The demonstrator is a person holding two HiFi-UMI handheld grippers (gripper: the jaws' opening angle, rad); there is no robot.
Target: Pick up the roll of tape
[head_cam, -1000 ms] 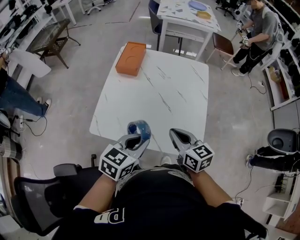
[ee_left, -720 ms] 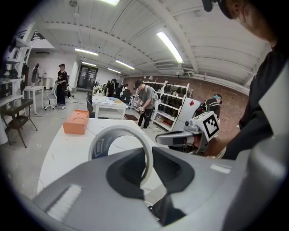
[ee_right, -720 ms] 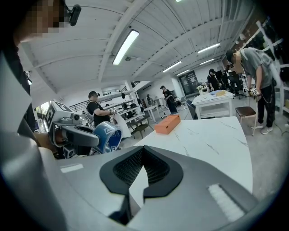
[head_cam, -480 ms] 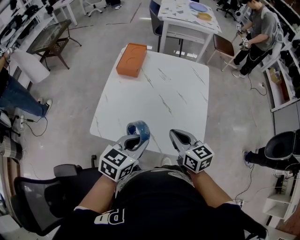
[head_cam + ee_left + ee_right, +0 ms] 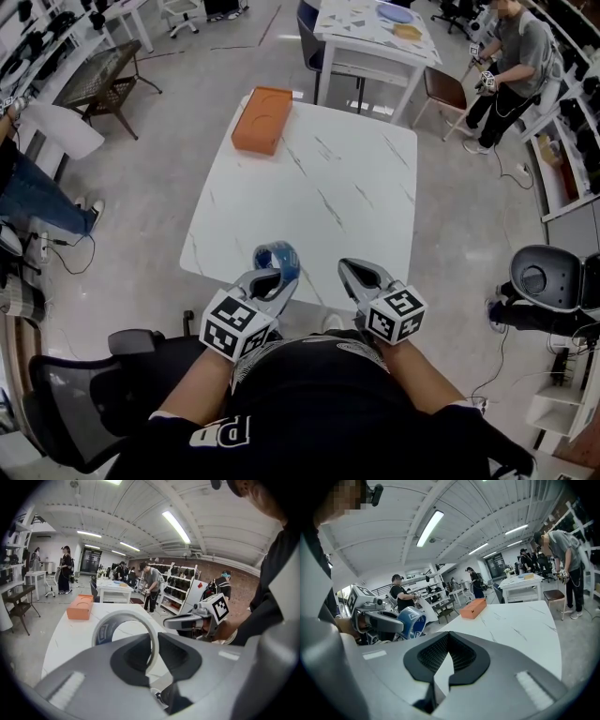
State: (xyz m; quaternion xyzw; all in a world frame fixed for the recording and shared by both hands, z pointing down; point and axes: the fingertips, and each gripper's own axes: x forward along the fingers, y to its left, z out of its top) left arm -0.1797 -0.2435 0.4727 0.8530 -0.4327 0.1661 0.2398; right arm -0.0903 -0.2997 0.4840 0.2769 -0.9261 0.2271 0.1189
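Note:
A blue roll of tape (image 5: 277, 257) is held over the near edge of the white marble table (image 5: 319, 187), and my left gripper (image 5: 273, 278) is shut on its rim. In the left gripper view the roll (image 5: 108, 626) stands upright as a ring, its near edge pinched where the jaws meet at my left gripper (image 5: 151, 657). My right gripper (image 5: 353, 273) hovers beside it on the right, shut and empty. The right gripper view shows that right gripper (image 5: 445, 667) with nothing in it, and the roll (image 5: 411, 622) off to the left.
An orange box (image 5: 262, 116) lies at the table's far left corner. Behind it stand a second table (image 5: 373, 28) and a brown chair (image 5: 446, 89). A person (image 5: 516, 66) stands at the back right, and a black office chair (image 5: 84, 403) is near my left.
Both grippers and the roll hold still. Only a chair at the right edge of the room has shifted.

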